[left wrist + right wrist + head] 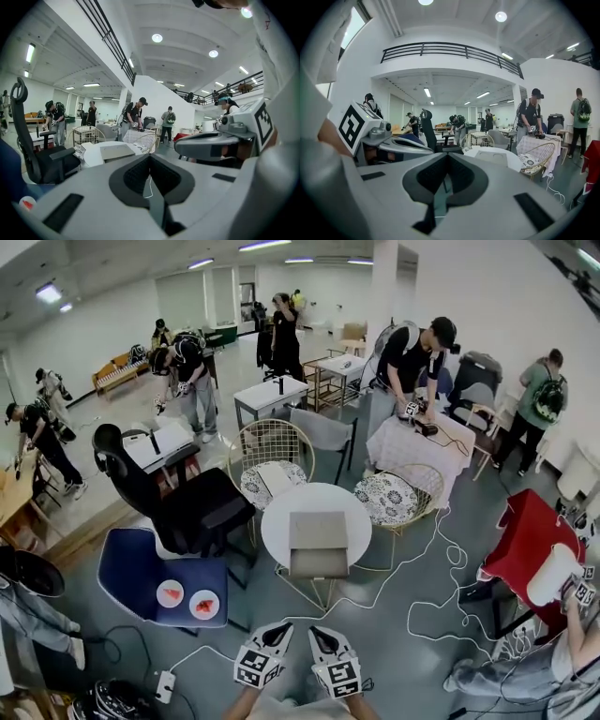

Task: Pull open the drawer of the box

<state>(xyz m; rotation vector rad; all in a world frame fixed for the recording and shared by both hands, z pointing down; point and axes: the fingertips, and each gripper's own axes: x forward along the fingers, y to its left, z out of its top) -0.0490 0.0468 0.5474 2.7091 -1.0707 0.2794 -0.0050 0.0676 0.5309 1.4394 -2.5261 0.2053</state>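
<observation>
Ahead of both grippers, well apart from them, stands a round white table (274, 521) carrying the grey box (318, 538). The box lies on the side of the table nearest my grippers, with its front face turned toward me. I cannot make out the drawer's state at this range.

My left gripper (278, 630) has its jaws brought together, and its own view shows nothing between them. My right gripper (319, 634) is likewise closed and empty. The two sit side by side, near each other but apart, above the grey floor (394, 634). Both aim toward the table, tilted slightly downward. Neither touches the box or the table.

Left of my left gripper stands a blue chair (136, 577) bearing two small dishes (172, 593) with red contents. Beyond it, still on the left, is a black office chair (187, 507). Right of my right gripper, a white cable (441, 559) loops across the floor. Beyond the table, two wire chairs (267, 442) hold patterned cushions. Several people work at other tables farther off.
</observation>
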